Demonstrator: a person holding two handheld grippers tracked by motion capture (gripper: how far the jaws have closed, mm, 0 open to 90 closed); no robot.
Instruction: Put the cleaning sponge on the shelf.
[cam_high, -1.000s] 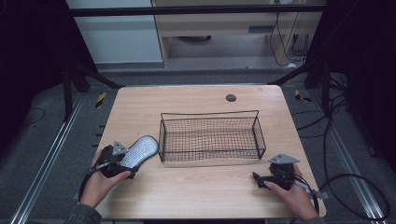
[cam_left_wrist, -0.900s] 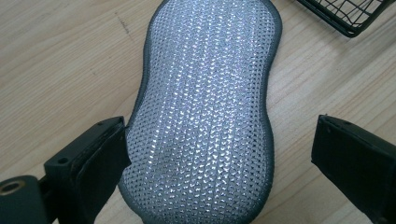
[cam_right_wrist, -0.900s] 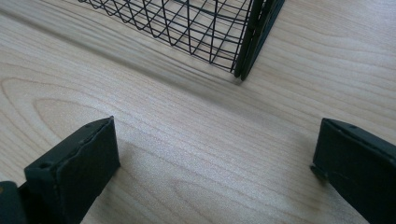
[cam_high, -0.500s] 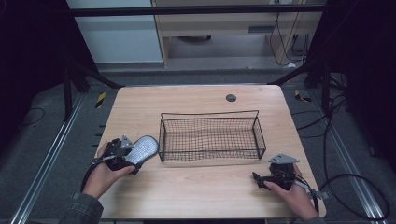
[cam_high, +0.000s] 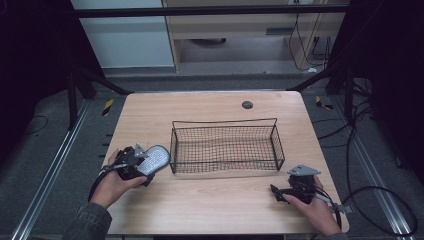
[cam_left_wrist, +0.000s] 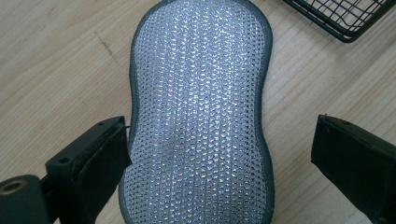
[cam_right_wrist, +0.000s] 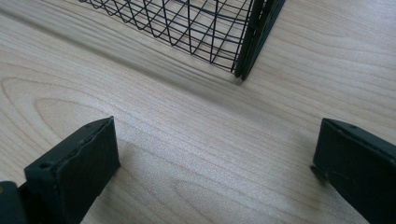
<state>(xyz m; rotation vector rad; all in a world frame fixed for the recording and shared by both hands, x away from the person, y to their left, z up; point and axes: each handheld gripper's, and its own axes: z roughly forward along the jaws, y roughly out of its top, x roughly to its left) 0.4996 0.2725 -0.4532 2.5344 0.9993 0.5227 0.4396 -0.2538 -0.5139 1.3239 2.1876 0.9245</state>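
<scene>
Table (cam_high: 210, 107): pale wood top that carries everything here; a small dark round fitting (cam_high: 247, 104) sits near its far edge, well apart from the work.

Wire basket (cam_high: 225, 145): black mesh, long and shallow, upright at the middle of the table with nothing inside it. Open top and central spot make it the likely place for the scrubber to end up, within reach of either hand.

Scrubbing pad (cam_left_wrist: 198, 112): silvery mesh with a grey sewn border, waisted like a peanut, lying flat on the wood just left of the basket's left end. In the left gripper view a near corner of the basket shows at the upper right, close to the pad but not touching it.

Left gripper (cam_high: 134, 162): at the near left, held in the person's left hand. Its jaws stand spread to either side of the pad's narrow waist, one jaw against or just over the pad's edge, the other apart from it on bare wood. Straddling the waist probably gives the firmest hold on a soft, flat thing. No pinch yet, as I judge it.

Right gripper (cam_high: 289, 192): at the near right, resting on the table near the basket's right corner. Jaws wide apart with bare wood between them; it looks parked out of the way while the left side works.
</scene>
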